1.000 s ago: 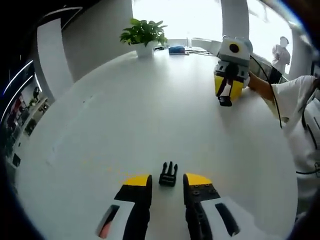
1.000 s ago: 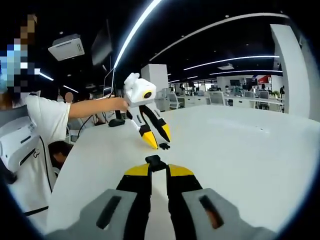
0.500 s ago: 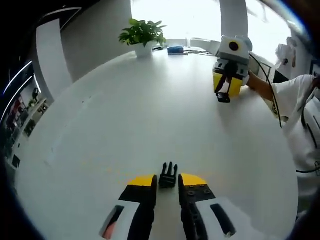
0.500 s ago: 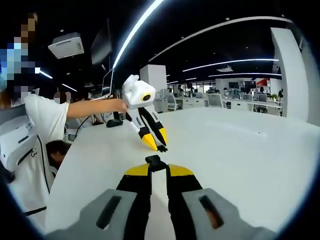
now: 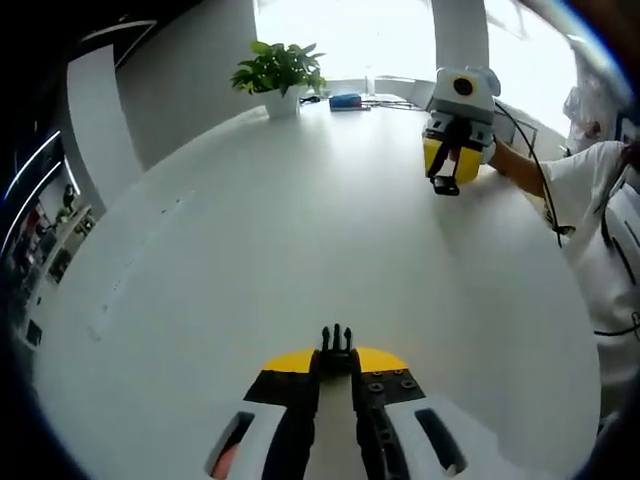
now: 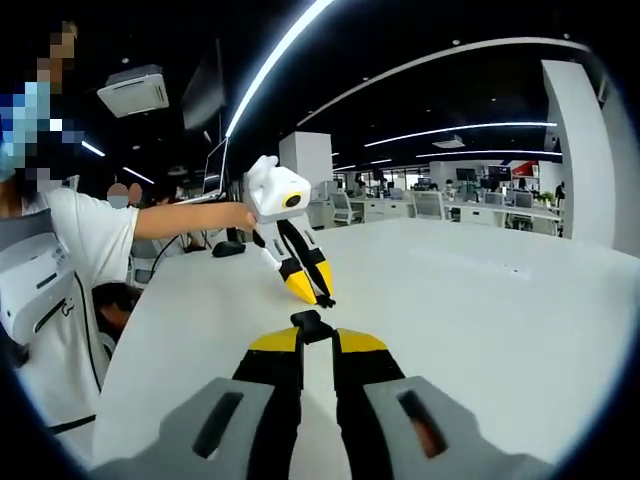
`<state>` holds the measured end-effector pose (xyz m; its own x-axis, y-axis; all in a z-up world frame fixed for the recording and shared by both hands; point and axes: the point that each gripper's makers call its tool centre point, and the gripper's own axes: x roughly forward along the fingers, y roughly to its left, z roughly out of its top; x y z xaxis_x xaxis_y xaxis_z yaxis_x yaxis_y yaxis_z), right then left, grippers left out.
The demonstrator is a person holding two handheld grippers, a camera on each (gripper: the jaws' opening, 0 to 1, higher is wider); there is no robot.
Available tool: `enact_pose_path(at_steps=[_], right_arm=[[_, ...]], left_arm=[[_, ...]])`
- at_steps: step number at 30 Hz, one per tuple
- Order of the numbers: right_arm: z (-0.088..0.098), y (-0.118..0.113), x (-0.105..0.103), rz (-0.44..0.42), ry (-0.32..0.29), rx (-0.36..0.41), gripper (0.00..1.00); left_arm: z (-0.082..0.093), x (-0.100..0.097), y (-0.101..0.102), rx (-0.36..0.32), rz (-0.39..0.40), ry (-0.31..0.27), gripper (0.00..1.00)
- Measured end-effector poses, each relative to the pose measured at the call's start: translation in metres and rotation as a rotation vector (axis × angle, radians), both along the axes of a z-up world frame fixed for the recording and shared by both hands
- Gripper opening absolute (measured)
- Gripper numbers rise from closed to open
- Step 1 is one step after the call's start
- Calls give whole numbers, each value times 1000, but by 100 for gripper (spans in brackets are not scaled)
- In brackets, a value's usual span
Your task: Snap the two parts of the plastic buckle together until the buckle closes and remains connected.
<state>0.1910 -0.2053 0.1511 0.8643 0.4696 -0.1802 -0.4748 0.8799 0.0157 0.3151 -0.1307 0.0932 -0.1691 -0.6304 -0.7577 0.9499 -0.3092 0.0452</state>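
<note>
Above the table (image 5: 250,230), each gripper (image 5: 335,362) (image 6: 316,340) clamps a buckle half (image 5: 336,343) (image 6: 310,325)

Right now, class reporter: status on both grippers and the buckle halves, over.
Left gripper shut on pronged buckle half. Right gripper shut on other buckle half. Halves apart, not snapped. White table between them, nothing in the way.

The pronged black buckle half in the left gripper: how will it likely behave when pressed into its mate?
The pronged buckle half looks like small moulded plastic, so probably light and stiff. Its thin prongs jut past the left gripper, so they may flex. Pinched at its base only, it might twist or slip when pushed against the other buckle half.
</note>
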Motion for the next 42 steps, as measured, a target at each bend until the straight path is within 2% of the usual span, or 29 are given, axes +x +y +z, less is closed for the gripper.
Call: enact_pose_path(at_steps=[9, 14, 25, 28, 33, 36, 39, 42], right_arm=[[0, 2, 2, 4, 4, 0, 10], [-1, 3, 2, 8, 8, -2, 10], [-8, 12, 3, 36, 32, -16, 10], [-14, 16, 4, 48, 50, -29, 10], [-25, 18, 5, 60, 83, -47, 10], [-36, 18, 6, 53, 121, -68, 10], [-40, 19, 6, 52, 132, -84, 10], [-41, 23, 7, 59, 137, -93, 10]], left_arm=[[1, -11, 5, 5, -12, 4, 11], [6, -24, 15, 22, -4, 75, 11], [7, -41, 40, 29, 14, 38, 11], [6, -48, 43, 33, 11, 62, 11], [-2, -55, 48, 49, 17, 54, 11], [-3, -56, 49, 40, 31, 72, 11], [-2, -59, 49, 36, 27, 103, 11], [-2, -60, 49, 34, 22, 107, 11]])
